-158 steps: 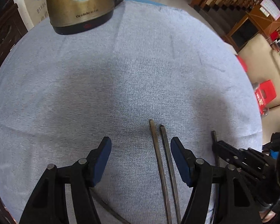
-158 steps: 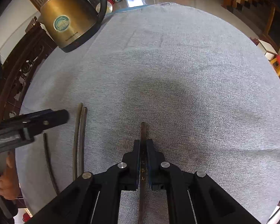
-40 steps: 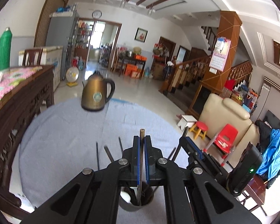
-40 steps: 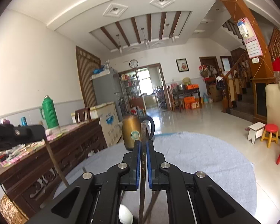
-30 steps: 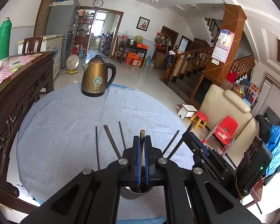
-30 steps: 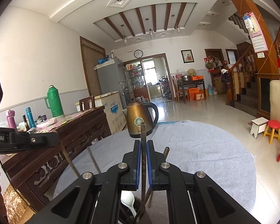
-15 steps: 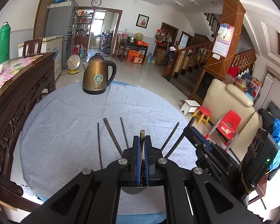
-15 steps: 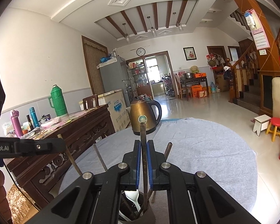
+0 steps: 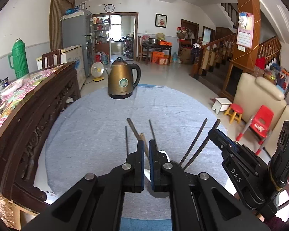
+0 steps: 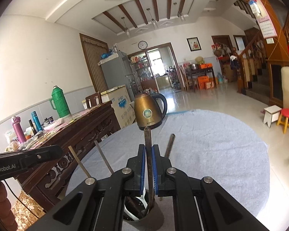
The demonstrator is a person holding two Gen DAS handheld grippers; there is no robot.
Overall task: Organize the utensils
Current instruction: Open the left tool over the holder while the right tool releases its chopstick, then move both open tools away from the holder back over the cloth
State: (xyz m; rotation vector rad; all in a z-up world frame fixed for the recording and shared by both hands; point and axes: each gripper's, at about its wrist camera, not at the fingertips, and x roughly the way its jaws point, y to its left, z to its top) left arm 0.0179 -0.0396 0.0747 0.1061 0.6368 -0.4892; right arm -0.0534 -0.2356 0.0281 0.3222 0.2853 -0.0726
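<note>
The right chopstick (image 10: 148, 154) stands almost straight up. Its low end is down inside the cup (image 10: 144, 218), and its top end pokes up in front of the kettle (image 10: 149, 113). The right tongs (image 10: 148, 165) are squeezed nearly shut on its middle, one blue pad on each side.

The left chopstick (image 9: 142, 140) is a lighter stick. It leans a little as it goes down between the pads of the left tongs (image 9: 146, 157), which are pinched almost fully shut on it. Its low end points at the cup, seen only as a dark bit (image 9: 160, 193) under the tongs. I cannot see if the tip is in the cup yet.

More sticks (image 9: 194, 144) already stand in the cup and fan out at the top. A white spoon (image 10: 140, 198) sits in there too.

The cup is right under both tongs, at the near edge of the round grey table (image 10: 212, 144). So both sticks have their long way going up and down, with the cup straight below. I think the next move is to let go so the sticks drop in. The right stick looks closer to done, since its end is already in the cup. The two tongs are close side by side, so they could bump. The sticks in the cup could get knocked as well.

The kettle stands far off at the back of the table. A dark wood sideboard (image 10: 82, 134) with a green flask (image 10: 58, 102) is off to the left.
</note>
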